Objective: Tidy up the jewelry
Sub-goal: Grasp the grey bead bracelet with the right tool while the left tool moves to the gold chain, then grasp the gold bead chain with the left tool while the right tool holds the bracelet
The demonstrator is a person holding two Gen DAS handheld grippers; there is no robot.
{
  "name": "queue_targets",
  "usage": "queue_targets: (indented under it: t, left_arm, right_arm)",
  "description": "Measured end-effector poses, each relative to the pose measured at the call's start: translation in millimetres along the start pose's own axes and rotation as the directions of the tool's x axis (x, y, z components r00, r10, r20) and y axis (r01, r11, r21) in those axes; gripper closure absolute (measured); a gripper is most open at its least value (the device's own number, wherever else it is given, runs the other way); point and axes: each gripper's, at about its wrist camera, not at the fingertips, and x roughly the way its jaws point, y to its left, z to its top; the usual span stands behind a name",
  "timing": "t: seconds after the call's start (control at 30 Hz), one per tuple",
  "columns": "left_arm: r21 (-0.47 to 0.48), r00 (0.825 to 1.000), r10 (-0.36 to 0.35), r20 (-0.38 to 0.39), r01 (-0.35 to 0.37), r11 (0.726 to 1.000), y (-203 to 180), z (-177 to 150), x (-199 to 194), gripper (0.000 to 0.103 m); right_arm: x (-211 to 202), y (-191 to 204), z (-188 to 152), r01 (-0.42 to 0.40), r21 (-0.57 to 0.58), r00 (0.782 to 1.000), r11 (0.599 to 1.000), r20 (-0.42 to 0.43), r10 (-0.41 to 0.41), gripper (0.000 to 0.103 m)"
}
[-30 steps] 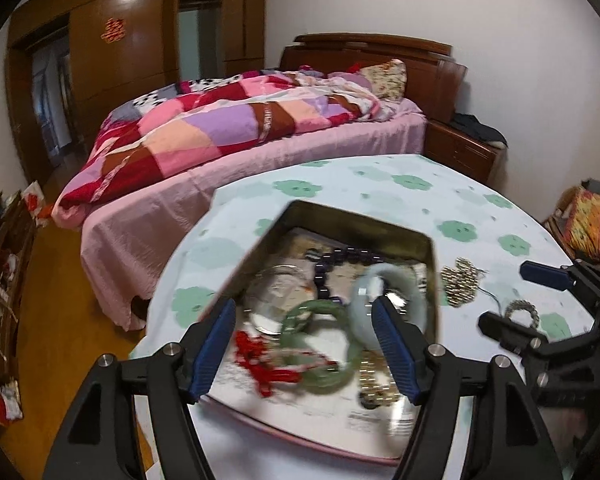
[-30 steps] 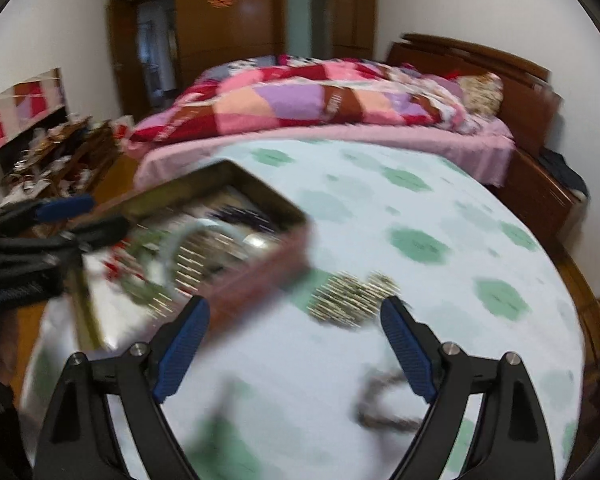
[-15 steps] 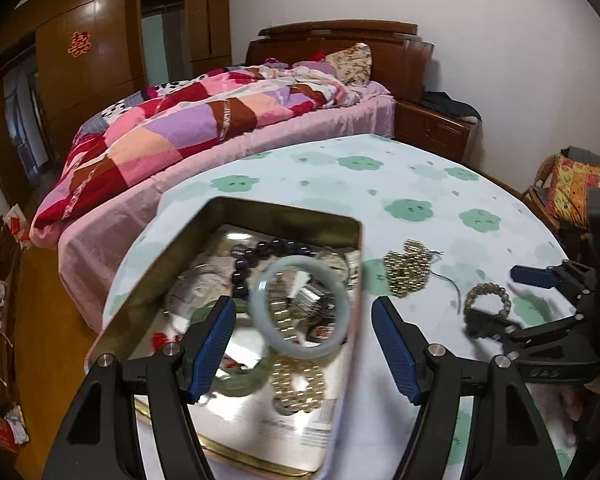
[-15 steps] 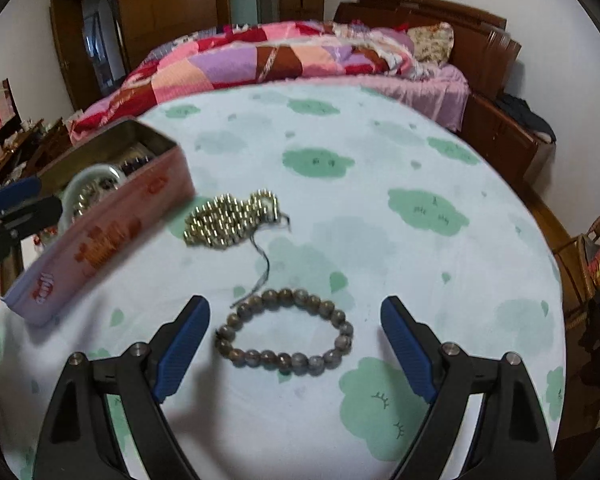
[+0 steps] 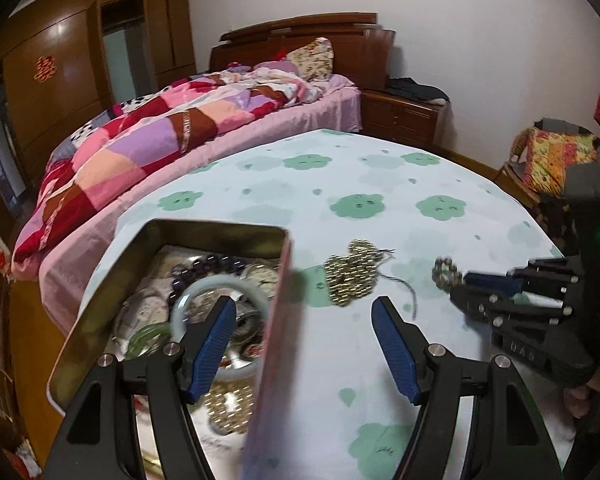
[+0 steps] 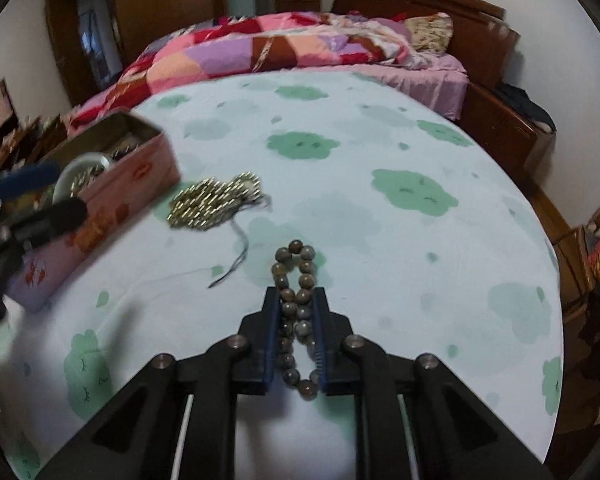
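- Gripping the brown bead bracelet [image 6: 296, 280], the right gripper [image 6: 297, 300] has its two blue-padded fingers [image 6: 273, 332] pressed in on the strand from both sides, so the loop is squeezed long and narrow.
- Part of the bracelet runs forward past the fingertips and part lies back between the pads; the forward end appears to rest on the tablecloth [image 6: 380, 240], though contact cannot be confirmed from this angle.
- Ahead and to the left of the right gripper lies the gold bead cluster [image 6: 214, 200], with a dark thread [image 6: 240, 248] trailing from it toward the tool. It is apart from the bracelet.
- Further left stands the pink tin [image 6: 112, 208], lidless, with the pale jade bangle [image 6: 80, 168] visible above its rim.
- The left gripper [image 5: 304, 340] is spread wide and holds nothing. Its left finger [image 5: 212, 344] hangs over the tin's interior; its right finger sits over bare cloth, so the tool straddles the tin's near wall [image 5: 276, 340].
- Inside the tin, seen from the left wrist: the pale bangle [image 5: 204, 288], dark purple beads [image 5: 212, 262], a green bangle [image 5: 148, 336] and gold beads [image 5: 224, 400], piled together and touching.
- From the left wrist view the gold cluster [image 5: 352, 276] lies just ahead between the fingers, and the right gripper [image 5: 460, 280] is off to the right, the bracelet [image 5: 446, 270] blurred at its tip.
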Motion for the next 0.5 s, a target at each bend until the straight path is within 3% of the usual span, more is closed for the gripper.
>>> queue_targets:
  t: [0.13,0.3,0.5]
  left_arm:
    - [0.044,1.0,-0.028,-0.002,0.028,0.999,-18,6,7,0.033]
    - [0.071,0.998,-0.054,-0.035,0.057,0.996,-36,13,27,0.033]
    - [0.09,0.994,-0.05,-0.095,0.059,0.994,-47,19,59,0.056]
  right_arm:
    - [-8,-19,4,0.058,0.049,0.997,0.997,0.051,-0.061,0.085]
    - [-6,-39,8,0.045,0.131,0.997,0.99,0.051,-0.052,0.085]
    - [-9,-40,8,0.037,0.137,0.997,0.99,0.066,-0.047,0.085]
